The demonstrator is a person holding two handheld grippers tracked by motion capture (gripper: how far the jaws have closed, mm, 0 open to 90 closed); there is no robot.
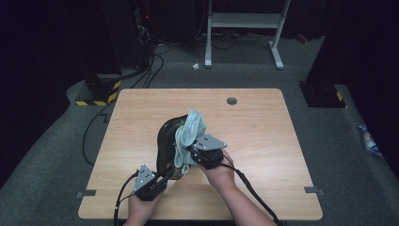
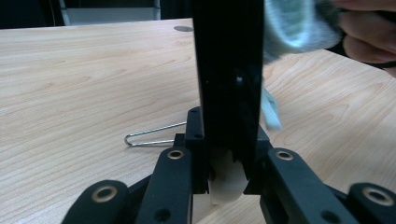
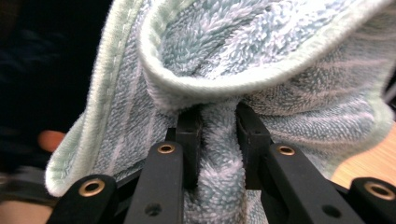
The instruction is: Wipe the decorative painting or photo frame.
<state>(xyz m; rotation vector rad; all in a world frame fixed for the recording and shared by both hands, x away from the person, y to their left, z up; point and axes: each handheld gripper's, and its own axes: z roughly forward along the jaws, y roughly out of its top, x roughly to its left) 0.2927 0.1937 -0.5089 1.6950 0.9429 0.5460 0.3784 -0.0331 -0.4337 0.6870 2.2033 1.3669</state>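
Near the front-middle of the light wooden table [image 1: 263,141], both grippers are busy with the same two things. The left gripper [image 1: 157,181] sits at the near left, held in the person's left hand [image 1: 141,207], and its jaws are clamped tight on the lower end of a dark, glossy, curved flat object [image 1: 165,141] that stands up on edge and leans toward the far side. I honestly can't tell what that dark thing is; in the left gripper view it's just a black upright slab [image 2: 229,79] squeezed between the jaws, with a pale paper-like tab [image 2: 226,184] poking down below it.

Just to the right, the right gripper [image 1: 190,153] is pinched on a pale mint-green striped terry towel [image 1: 190,129]. In the right gripper view the jaws stand narrow with a fold of the fluffy cloth [image 3: 219,154] bunched between them, and the hemmed edge loops over the top. From the high view the towel is bunched against the right face of the dark object, touching it, lifted off the tabletop.

Other bits: a thin bent metal wire clip [image 2: 152,135] lies flat on the wood to the left behind the left gripper's jaws, and a small round grey grommet [image 1: 231,100] sits near the table's far edge. Cables [image 1: 249,188] trail back off the near edge.
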